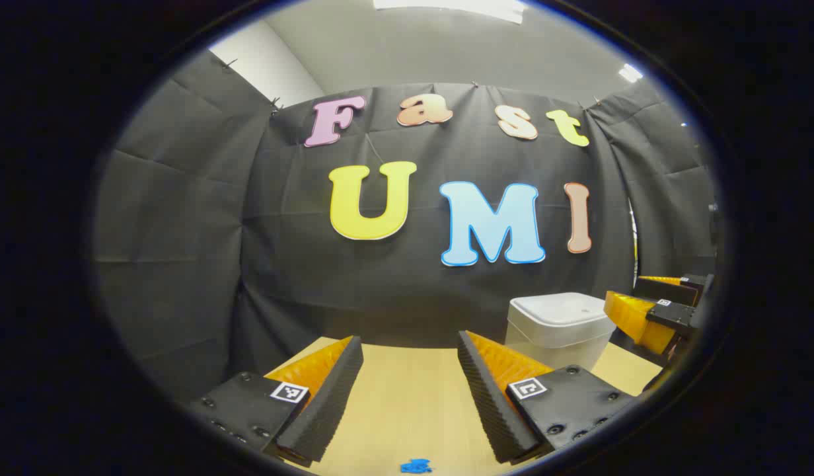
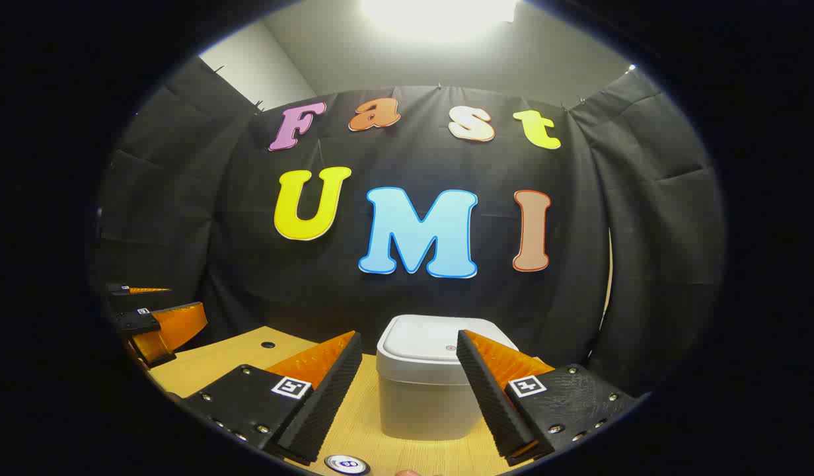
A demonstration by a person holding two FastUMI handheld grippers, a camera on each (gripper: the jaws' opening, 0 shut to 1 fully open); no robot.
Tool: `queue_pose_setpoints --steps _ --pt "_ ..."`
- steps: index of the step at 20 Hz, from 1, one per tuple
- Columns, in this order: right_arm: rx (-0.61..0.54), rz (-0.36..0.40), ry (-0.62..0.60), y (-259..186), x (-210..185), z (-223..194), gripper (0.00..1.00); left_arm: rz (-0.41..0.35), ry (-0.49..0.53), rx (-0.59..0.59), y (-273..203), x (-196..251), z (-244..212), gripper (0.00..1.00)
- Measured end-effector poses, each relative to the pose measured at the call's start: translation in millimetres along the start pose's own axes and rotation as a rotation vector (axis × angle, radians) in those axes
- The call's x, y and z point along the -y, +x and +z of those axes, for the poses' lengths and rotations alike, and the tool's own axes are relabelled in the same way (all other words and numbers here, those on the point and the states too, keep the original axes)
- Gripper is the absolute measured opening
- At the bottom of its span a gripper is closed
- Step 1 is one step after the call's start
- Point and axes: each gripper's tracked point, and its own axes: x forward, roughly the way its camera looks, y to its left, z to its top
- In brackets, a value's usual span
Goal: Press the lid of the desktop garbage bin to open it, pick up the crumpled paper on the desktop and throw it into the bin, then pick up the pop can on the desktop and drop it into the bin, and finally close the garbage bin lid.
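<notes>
**Bin lid down, both grippers held wide above the desk**

The pale grey, square plastic garbage bin (image 2: 425, 396) with rounded corners stands on the light wooden desk (image 2: 235, 360), straight ahead of the right gripper (image 2: 407, 390) and framed between its two fingers. Its white lid (image 2: 433, 354) lies flat and closed. The right gripper's jaws stand wide apart, holding nothing. Just below that gripper, at the bottom edge of the right gripper view, the round top of a pop can (image 2: 347, 464) shows on the desk.

In the left gripper view the same bin (image 1: 557, 327) sits ahead and to the right of the left gripper (image 1: 410, 390), whose jaws are likewise spread wide and empty. A small blue scrap (image 1: 416, 467) lies on the desk beneath it, too small to tell what it is.
</notes>
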Motion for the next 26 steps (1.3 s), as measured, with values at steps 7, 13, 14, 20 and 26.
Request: queue_pose_setpoints --steps 7,13,14,20,26 --pt "-0.007 -0.024 -0.015 -2 5 -1 0.93 -0.023 0.01 0.007 13 6 1 0.94" --pt "-0.02 -0.04 -0.013 4 10 -6 0.93 -0.054 0.007 -0.008 22 14 -5 0.94" --pt "-0.025 -0.046 -0.013 7 13 -9 0.93 -0.059 0.003 -0.011 24 15 -6 0.96" --pt "-0.064 -0.071 0.0 33 25 -20 0.93 -0.059 0.0 -0.037 36 14 -16 0.94" --pt "-0.061 -0.149 0.033 66 49 -23 0.48 -0.057 0.008 -0.051 47 12 -20 0.96"
